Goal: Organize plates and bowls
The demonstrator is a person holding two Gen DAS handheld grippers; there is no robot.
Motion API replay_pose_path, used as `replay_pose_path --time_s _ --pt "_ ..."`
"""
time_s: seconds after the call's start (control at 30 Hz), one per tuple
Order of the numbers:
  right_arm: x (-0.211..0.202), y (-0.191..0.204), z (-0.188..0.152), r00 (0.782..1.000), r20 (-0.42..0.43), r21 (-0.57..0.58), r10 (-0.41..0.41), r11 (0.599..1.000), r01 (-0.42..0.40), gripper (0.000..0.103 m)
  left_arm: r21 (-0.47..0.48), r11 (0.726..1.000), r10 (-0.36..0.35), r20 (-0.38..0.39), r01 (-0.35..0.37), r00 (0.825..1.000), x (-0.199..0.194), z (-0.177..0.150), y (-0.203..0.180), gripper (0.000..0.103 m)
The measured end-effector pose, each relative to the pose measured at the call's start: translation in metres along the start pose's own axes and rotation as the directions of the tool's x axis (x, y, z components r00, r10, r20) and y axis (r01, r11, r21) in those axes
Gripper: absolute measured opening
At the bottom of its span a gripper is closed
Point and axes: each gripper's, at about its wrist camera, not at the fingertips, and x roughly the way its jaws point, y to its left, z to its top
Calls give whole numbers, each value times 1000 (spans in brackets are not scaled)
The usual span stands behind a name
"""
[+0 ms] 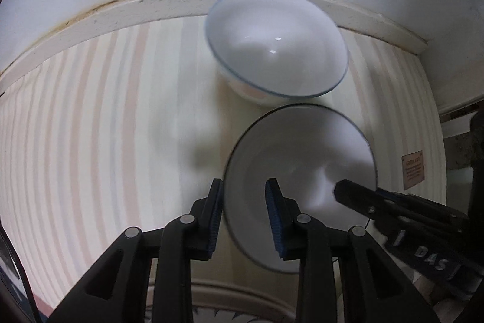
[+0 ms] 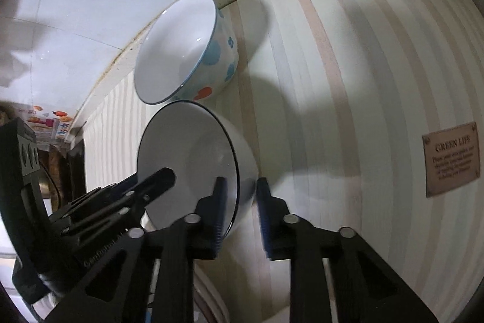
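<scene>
Gripping a white bowl with a dark rim (image 1: 299, 168) from two sides: left gripper (image 1: 245, 202) pinching the near left part of the rim, one blue-padded finger outside the wall and one inside; right gripper (image 2: 240, 196) clamping the opposite edge the same way, jaws narrow on the thin wall. Holding that bowl tilted above a striped mat (image 1: 90, 126), just in front of a second bowl with a blue rim (image 1: 275, 44) sitting near the raised cream ledge (image 1: 121, 8) at the back. Showing, in the left wrist view, only the plain white inside of the second bowl and a hint of pink low on its wall, plus the right gripper's black fingers reaching in across the held bowl's far edge. Revealing, in the right wrist view, the outside of that second bowl (image 2: 187, 50): blue spots, a small blue flower, a red patch. Catching there too a brown label on the mat (image 2: 450, 159), much clearer than its small blurred copy in the left view, and the left gripper's body entering from the lower left. Appearing nearly touching at the rims in both views, though actual contact being impossible to tell.
</scene>
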Motion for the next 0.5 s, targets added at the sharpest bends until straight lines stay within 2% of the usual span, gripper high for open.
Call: replay_pose_path --time_s 0.3,0.5 --pt "1 14 -3 999 19 -43 -32 999 33 16 -3 1000 -20 39 21 999 -14 -8 1 25" --pt "-25 22 -13 999 45 -61 -24 998 26 16 22 998 -59 51 58 997 -43 -19 -5 25"
